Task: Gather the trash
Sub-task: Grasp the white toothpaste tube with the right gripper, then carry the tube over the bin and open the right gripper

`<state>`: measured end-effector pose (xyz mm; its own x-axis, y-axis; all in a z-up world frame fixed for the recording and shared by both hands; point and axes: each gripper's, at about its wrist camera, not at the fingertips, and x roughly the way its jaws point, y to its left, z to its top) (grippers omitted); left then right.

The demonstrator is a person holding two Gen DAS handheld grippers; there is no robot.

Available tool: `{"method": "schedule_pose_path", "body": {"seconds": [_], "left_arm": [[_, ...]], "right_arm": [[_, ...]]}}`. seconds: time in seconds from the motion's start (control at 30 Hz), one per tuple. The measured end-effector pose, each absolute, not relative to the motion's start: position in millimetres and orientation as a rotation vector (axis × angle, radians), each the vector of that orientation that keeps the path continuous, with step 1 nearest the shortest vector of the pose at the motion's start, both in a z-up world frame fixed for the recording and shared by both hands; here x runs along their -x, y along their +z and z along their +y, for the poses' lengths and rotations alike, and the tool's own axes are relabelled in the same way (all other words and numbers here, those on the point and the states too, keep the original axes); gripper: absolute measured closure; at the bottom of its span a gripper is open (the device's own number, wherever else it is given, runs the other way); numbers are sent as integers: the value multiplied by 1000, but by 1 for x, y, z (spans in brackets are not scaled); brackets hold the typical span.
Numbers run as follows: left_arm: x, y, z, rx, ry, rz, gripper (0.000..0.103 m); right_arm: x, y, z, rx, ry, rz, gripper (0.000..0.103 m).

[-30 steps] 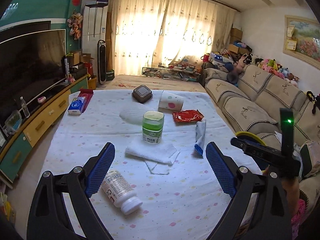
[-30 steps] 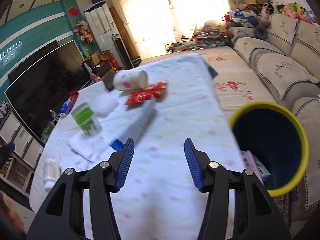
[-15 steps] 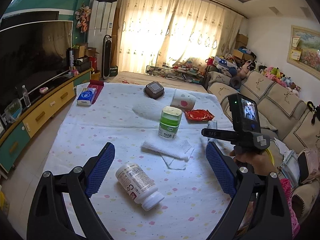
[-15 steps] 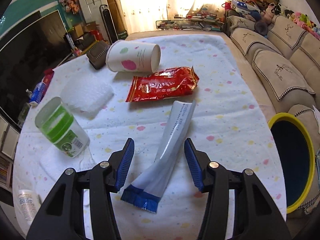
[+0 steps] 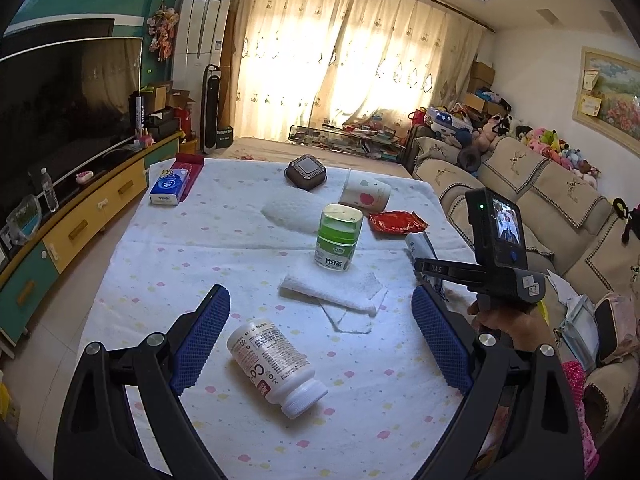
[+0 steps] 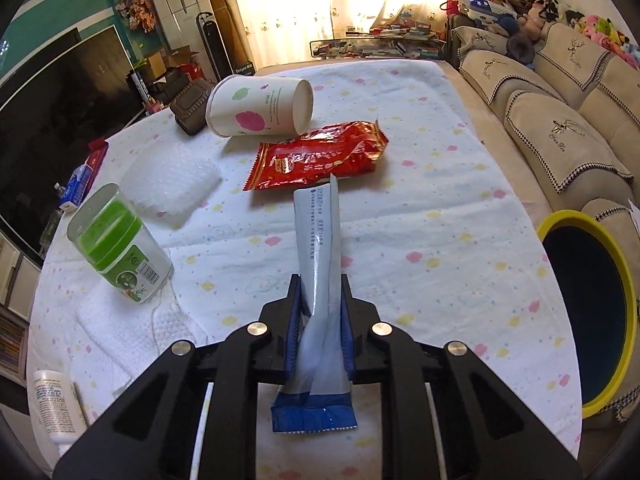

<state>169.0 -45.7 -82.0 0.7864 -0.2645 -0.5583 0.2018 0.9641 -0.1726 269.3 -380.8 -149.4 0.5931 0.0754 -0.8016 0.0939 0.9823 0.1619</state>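
My right gripper (image 6: 320, 300) is shut on a grey-and-blue squeezed tube (image 6: 318, 240) lying on the spotted tablecloth; the tube's blue end sticks out toward me. A red snack wrapper (image 6: 316, 158) and a tipped paper cup (image 6: 260, 108) lie just beyond it. A yellow-rimmed dark bin (image 6: 588, 312) stands off the table's right edge. My left gripper (image 5: 320, 332) is open and empty above a white pill bottle (image 5: 276, 364) lying on its side. The right gripper's body (image 5: 492, 264) shows at the right of the left wrist view.
A green-lidded jar (image 5: 338, 238) stands mid-table on a folded white cloth (image 5: 332, 290). A bubble-wrap pad (image 6: 172, 184), a brown box (image 5: 306, 170) and a tissue pack (image 5: 170, 186) lie farther back. A sofa (image 5: 540, 200) runs along the right, a TV cabinet (image 5: 80, 216) along the left.
My right gripper swung from the bin to the tube, moved down over it and closed on it. My left gripper drifted slightly, staying open over the pill bottle.
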Motion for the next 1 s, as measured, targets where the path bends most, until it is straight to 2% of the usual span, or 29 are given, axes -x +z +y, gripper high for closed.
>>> {"method": "schedule_pose_path", "body": {"seconds": [0.3,0.53,0.9,1.0], "left_arm": [[-166,-81,-54,87,-258,616,12],[-165,-81,-57,76,-252,622,12],[-170,-90,-73,47,-232,652,12],[-171,-92,-80,36,-231,659,12]], "right_arm": [[-234,-121,-415,-230,-50,841,86],[-207,-107,-483,-287,-178,770,86],[-200,-147,-590,-401,-364,816,85],[-203,-158,-601,-415,-379,833,82]]}}
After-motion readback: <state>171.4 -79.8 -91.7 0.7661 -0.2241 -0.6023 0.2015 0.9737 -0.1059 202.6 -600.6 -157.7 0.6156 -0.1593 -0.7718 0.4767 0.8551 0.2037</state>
